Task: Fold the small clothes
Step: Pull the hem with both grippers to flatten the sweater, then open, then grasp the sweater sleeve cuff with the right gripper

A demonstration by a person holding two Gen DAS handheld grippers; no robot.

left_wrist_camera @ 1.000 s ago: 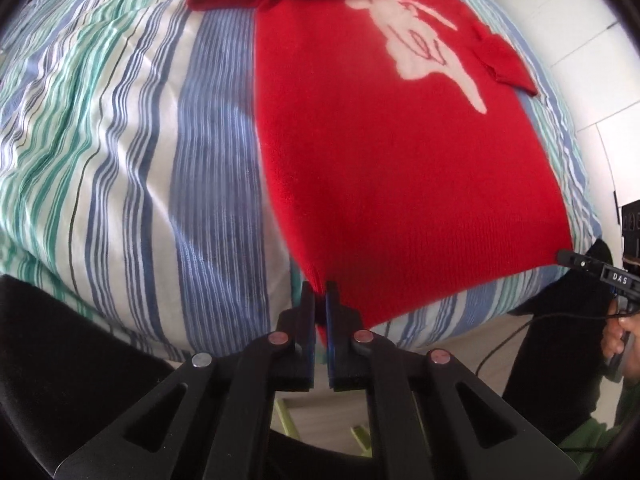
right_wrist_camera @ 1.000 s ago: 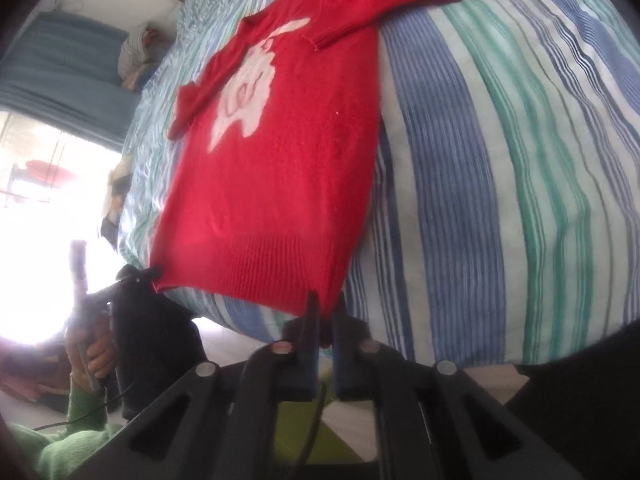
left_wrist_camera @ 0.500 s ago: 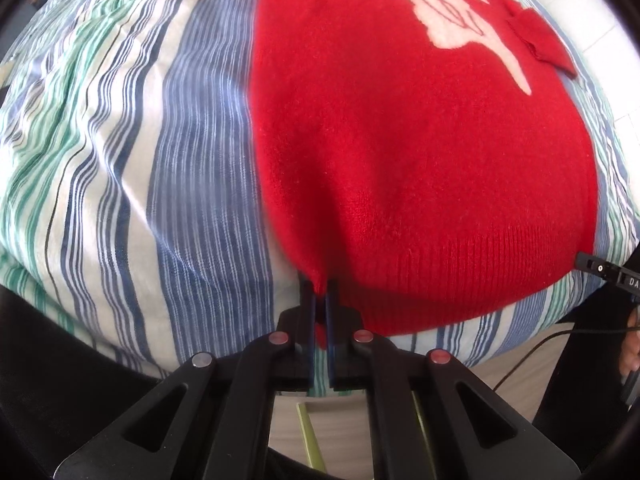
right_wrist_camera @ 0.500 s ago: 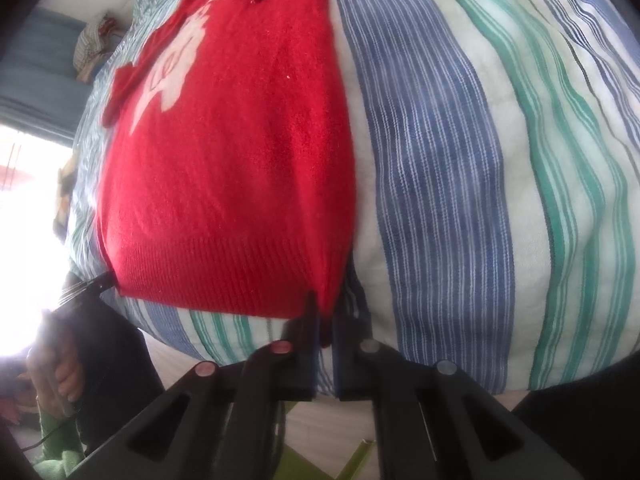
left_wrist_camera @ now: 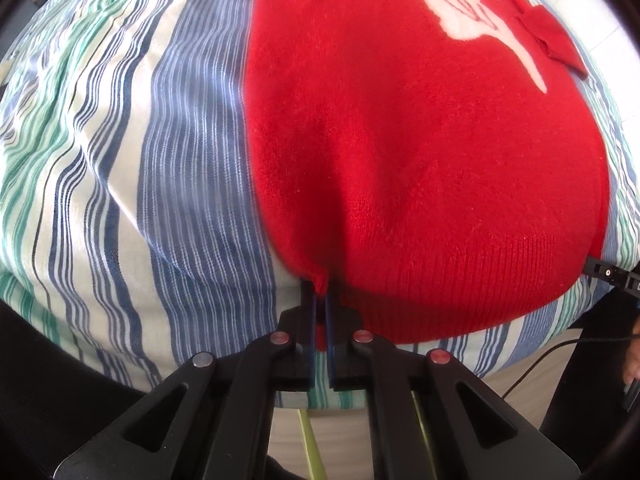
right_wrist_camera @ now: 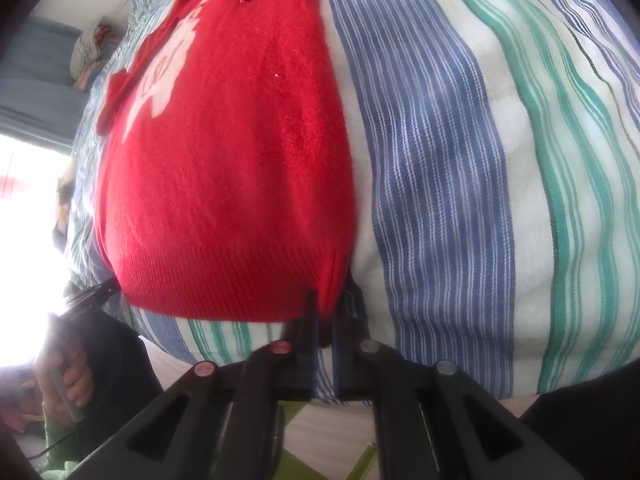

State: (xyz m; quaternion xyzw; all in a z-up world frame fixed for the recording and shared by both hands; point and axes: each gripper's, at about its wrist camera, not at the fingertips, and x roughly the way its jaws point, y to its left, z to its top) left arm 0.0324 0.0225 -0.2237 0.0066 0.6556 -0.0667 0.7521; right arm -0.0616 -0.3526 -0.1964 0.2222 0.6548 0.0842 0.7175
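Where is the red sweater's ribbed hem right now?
The ribbed hem lies at the near edge of the striped bedding, its two bottom corners pinched in the left gripper and the right gripper.

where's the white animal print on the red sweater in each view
Left wrist view: the white print sits top right on the red sweater.
Right wrist view: the print sits upper left on the sweater.
Shared landmark: the sweater's ribbed hem, pinched at a corner in each view.
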